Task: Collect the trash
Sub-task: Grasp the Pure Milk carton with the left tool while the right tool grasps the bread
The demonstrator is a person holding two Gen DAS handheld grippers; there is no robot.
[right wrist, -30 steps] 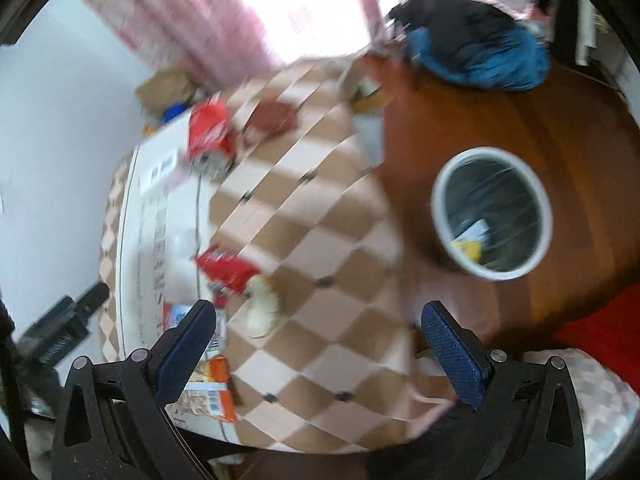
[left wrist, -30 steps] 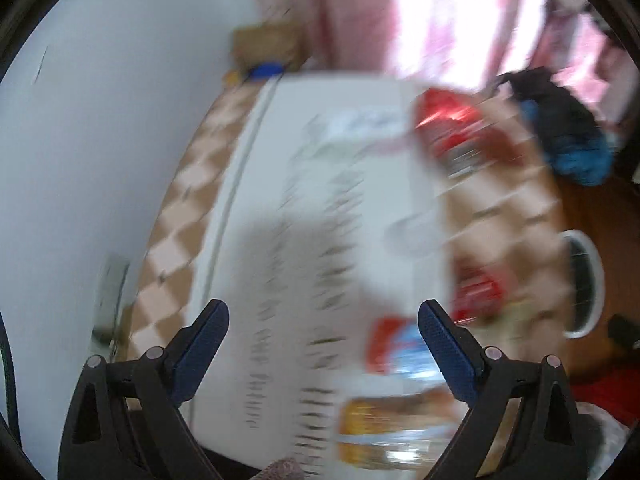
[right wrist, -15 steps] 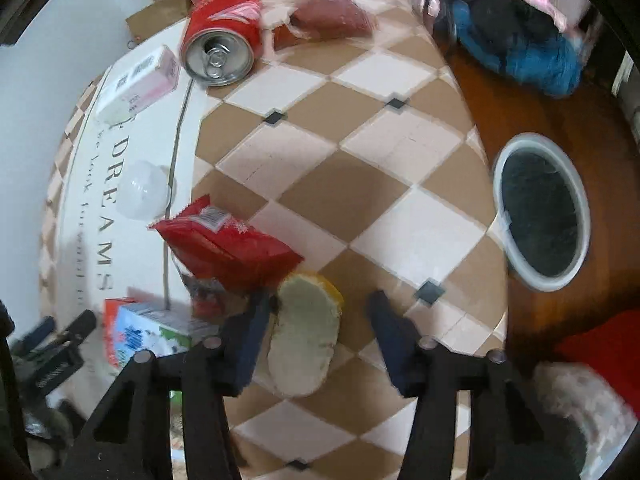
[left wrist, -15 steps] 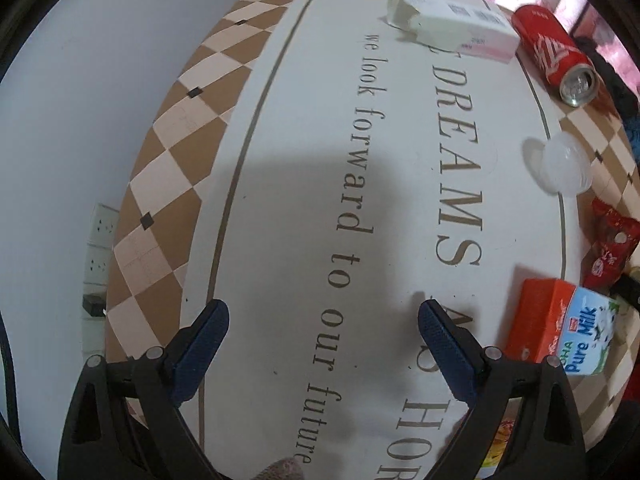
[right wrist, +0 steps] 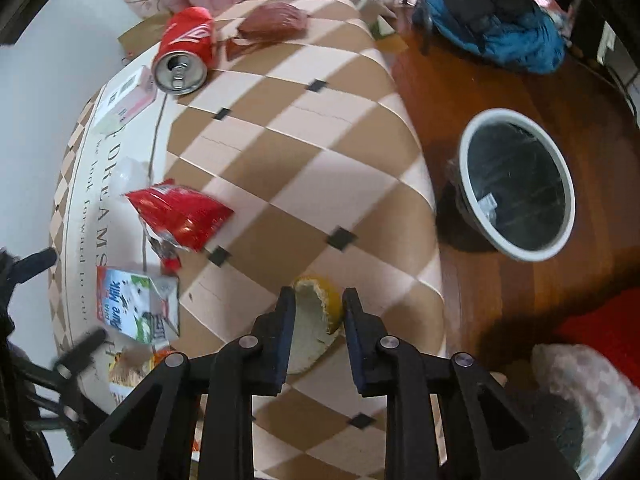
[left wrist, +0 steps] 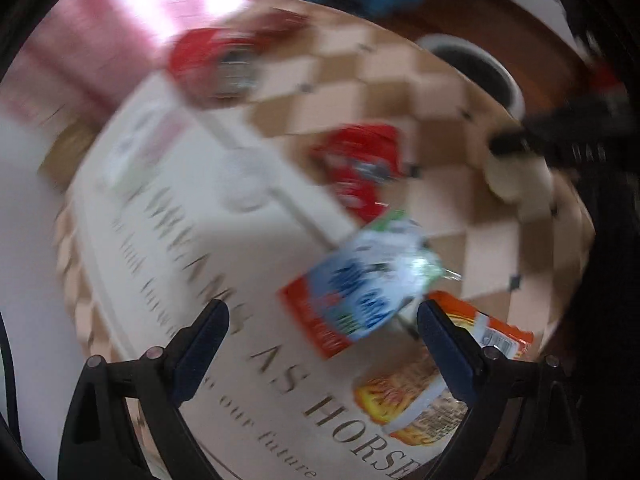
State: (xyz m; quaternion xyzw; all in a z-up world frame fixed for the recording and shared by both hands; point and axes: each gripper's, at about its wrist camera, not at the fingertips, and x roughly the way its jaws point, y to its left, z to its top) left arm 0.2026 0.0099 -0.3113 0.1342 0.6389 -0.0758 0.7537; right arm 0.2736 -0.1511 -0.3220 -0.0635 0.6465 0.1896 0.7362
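My right gripper (right wrist: 319,296) is shut on a yellow fruit peel (right wrist: 316,320) and holds it over the checkered table (right wrist: 280,152). My left gripper (left wrist: 323,312) is open and empty, hovering just above a milk carton (left wrist: 360,284), also in the right wrist view (right wrist: 136,304). A red snack wrapper (right wrist: 180,216), a red soda can (right wrist: 184,56), a pink-white box (right wrist: 128,96), a clear lid (right wrist: 130,174) and an orange noodle packet (left wrist: 432,384) lie on the table. The left wrist view is blurred.
A white-rimmed waste bin (right wrist: 516,184) lined with a black bag stands on the wooden floor right of the table. A blue and black bundle of clothes (right wrist: 492,12) lies beyond it. A brown wrapper (right wrist: 276,20) rests at the table's far end.
My right gripper has closed on the peel and lifted it slightly. My left gripper has swung right, from the bare printed cloth to above the milk carton.
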